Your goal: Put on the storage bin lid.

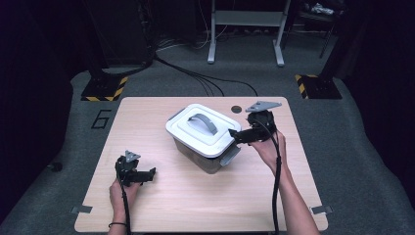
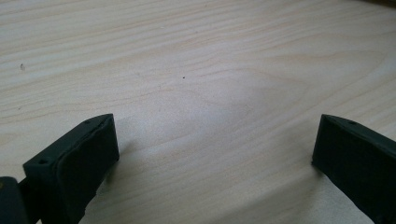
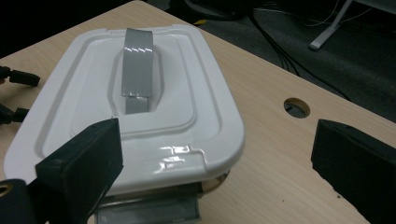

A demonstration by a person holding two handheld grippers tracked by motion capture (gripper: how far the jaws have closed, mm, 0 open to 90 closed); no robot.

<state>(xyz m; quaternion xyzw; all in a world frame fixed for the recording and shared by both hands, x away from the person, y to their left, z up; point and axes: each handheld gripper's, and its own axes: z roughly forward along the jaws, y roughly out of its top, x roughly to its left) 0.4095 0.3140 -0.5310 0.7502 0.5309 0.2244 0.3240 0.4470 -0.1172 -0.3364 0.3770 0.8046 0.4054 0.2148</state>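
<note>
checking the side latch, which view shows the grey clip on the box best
The right gripper view: the clip sits close, folded out below the white lid. The high view shows it small, sticking out at the box's near corner. The left gripper view looks at bare table.

The table (image 1: 195, 205) is seen from above and from the person's side in the high view, looking forward and down, with dark floor in the upper frame. The left gripper view is set very close to the bare wood (image 2: 196, 60), looking down along its jaws. The right gripper view is aimed obliquely at the white-lidded box (image 3: 140, 116) at close range; this box (image 1: 203, 134) is shared with the high view, at centre frame.
</note>
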